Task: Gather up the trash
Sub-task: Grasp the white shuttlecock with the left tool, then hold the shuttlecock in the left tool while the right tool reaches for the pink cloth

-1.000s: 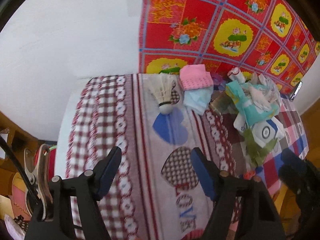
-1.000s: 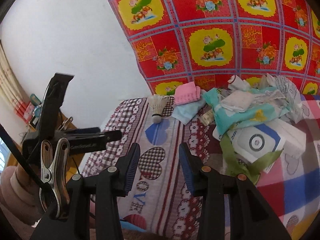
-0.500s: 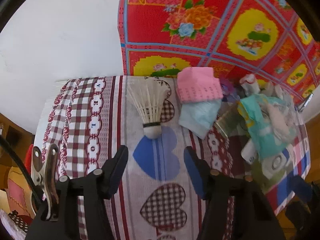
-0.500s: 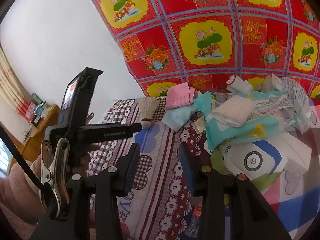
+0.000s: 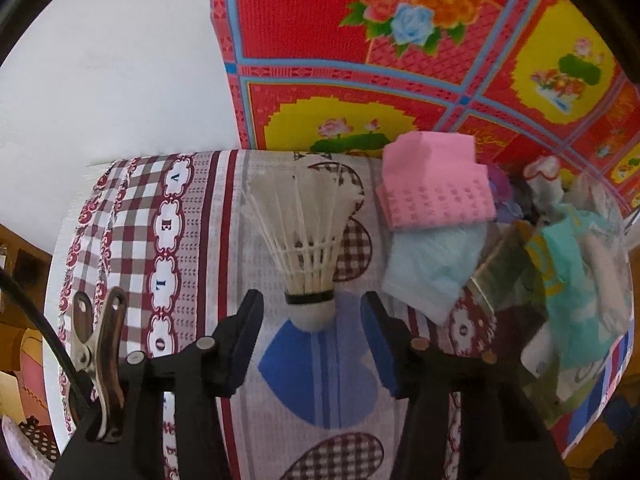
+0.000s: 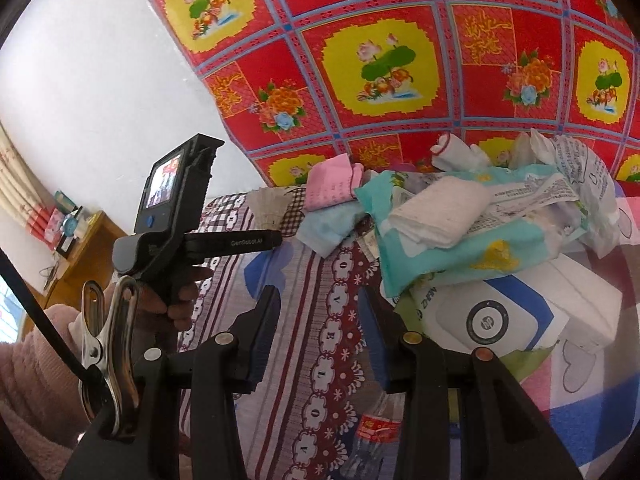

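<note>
A white feather shuttlecock (image 5: pixel 310 248) lies on the patterned tablecloth (image 5: pixel 192 240), cork end toward me. My left gripper (image 5: pixel 312 312) is open, its jaws on either side of the cork without touching it. A folded pink cloth (image 5: pixel 436 182) lies on a pale blue cloth (image 5: pixel 432 264) to the right. My right gripper (image 6: pixel 318 308) is open and empty above the tablecloth (image 6: pixel 320 320), left of a trash pile: a teal wrapper (image 6: pixel 460 248), folded white tissue (image 6: pixel 440 212), crumpled printed paper (image 6: pixel 580 184) and a white and blue box (image 6: pixel 492 316). The left gripper's body (image 6: pixel 172 216) shows there.
A red flowered cloth (image 5: pixel 400 40) hangs behind the table against a white wall (image 5: pixel 100 60). A plastic bottle with a red label (image 6: pixel 372 436) lies under my right gripper. A wooden cabinet (image 6: pixel 76 256) stands at the left, beyond the table's edge.
My left gripper has moved forward to the shuttlecock, which now sits between its open jaws. My right gripper has moved forward toward the trash pile.
</note>
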### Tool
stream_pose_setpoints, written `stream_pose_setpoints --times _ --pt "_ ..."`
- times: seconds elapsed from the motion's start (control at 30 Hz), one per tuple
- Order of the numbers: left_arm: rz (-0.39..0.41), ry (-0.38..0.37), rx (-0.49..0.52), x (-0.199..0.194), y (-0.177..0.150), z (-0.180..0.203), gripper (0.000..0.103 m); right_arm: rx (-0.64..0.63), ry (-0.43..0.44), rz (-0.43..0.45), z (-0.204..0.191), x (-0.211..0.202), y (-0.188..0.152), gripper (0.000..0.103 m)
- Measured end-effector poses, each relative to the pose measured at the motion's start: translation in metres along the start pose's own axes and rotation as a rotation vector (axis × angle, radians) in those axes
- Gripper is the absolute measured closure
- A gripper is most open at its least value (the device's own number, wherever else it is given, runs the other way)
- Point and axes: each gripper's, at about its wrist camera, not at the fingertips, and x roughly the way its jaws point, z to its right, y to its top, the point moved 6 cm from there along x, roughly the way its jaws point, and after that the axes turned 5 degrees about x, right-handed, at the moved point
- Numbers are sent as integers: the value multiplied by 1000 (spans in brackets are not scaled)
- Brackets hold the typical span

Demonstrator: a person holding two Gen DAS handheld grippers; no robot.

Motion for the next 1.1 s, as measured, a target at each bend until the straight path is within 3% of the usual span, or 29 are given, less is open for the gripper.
stream_pose_setpoints --times 0.27,0.4,0.73,1.1 --pt "-11 1 17 18 6 -1 62 5 -14 -13 4 4 1 61" --pt "6 8 21 21 8 -2 75 -3 -16 -18 2 8 1 61" --pt "70 -30 13 -10 -5 -27 75 -27 -2 -32 -16 24 6 61" --pt "75 -33 -89 -47 -52 -65 75 -47 11 -51 -38 70 30 61"
